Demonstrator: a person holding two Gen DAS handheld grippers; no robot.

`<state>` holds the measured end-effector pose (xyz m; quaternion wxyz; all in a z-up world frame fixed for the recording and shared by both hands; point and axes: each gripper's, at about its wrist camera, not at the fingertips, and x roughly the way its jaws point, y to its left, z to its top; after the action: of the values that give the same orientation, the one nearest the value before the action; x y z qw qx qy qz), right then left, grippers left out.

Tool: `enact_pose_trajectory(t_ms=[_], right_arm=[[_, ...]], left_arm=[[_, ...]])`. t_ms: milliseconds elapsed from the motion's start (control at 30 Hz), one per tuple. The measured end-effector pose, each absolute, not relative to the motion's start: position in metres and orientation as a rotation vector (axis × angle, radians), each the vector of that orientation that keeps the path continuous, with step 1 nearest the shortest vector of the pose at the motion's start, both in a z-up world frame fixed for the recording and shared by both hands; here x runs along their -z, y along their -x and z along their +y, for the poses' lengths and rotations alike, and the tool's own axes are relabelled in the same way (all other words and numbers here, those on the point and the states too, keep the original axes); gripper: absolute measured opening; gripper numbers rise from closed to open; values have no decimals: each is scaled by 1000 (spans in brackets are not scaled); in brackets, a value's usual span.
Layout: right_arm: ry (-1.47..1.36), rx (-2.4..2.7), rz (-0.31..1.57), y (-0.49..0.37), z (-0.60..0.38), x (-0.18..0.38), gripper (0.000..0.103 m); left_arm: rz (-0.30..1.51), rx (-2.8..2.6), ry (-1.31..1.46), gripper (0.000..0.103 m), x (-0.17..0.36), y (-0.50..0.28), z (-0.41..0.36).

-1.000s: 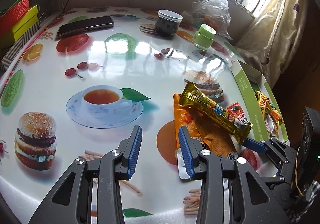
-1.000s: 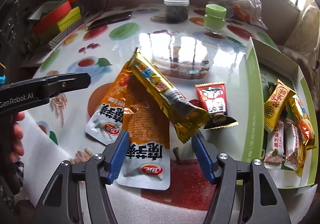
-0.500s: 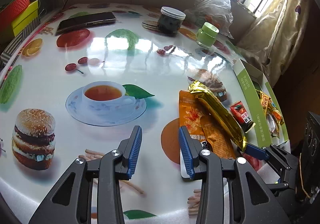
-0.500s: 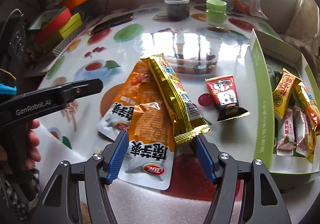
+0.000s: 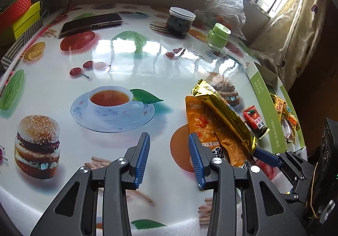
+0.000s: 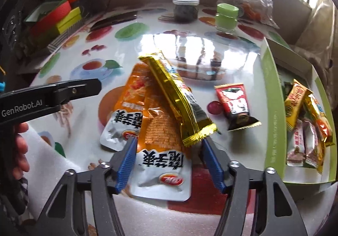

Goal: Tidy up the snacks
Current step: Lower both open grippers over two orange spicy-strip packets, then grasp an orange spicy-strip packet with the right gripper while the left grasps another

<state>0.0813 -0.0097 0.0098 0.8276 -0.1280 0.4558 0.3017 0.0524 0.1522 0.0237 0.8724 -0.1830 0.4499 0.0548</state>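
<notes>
Right wrist view: the right tongs (image 6: pixel 169 159) are closing, blue pads astride the orange-and-white foil pouch (image 6: pixel 157 143) at lower centre, with the gold foil snack bar (image 6: pixel 179 98) lying across it just above. Left tongs (image 5: pixel 169 160) stand partly spread and empty over the glossy printed desk (image 5: pixel 118 63), pouches to their right.

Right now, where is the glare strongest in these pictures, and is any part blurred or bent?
Left wrist view: window glare washes the glossy printed tablecloth behind the teacup print; edges bow from the fisheye. Right wrist view: glare beyond the long gold foil snack bar; the far green-lidded jar looks soft.
</notes>
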Motion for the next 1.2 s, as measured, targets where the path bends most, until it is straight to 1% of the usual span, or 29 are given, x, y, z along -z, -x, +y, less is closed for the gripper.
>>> enact_pose_trajectory(t_ms=[33,267,300,333,600,633,667,700,733,1067,1200], right_arm=[[266,-635,966,-82,-12,-10,51],[219,-640,967,-82,-24,-11,49],[210,-638,966,-82,-26,-11,48],[199,-633,965,-83,-29,-12,45],[96,-634,960,-86,-49,-13,40],[89,-633,956,-86,-51,-14,38],[79,-634,952,-87,-53,-14,38],[70,-635,951,-87,-55,-14,37],[60,-633,951,-88,-57,-14,37],[18,-620,946,-91,-74,-15,36],[12,-617,946,-91,-76,-15,36]], left_arm=[[942,-114,382,39,-23,-53,151],[975,-86,376,39,-18,-60,139],[977,-87,368,39,-18,-61,136],[978,-80,362,39,-18,-62,133],[1006,-48,334,40,-15,-74,116],[1012,-46,328,41,-15,-76,114],[1016,-44,323,47,-15,-77,112],[1018,-39,313,61,-15,-78,109],[1020,-32,306,66,-15,-79,106],[1061,-76,203,66,-11,-90,85],[1074,-145,105,66,-8,-89,78]])
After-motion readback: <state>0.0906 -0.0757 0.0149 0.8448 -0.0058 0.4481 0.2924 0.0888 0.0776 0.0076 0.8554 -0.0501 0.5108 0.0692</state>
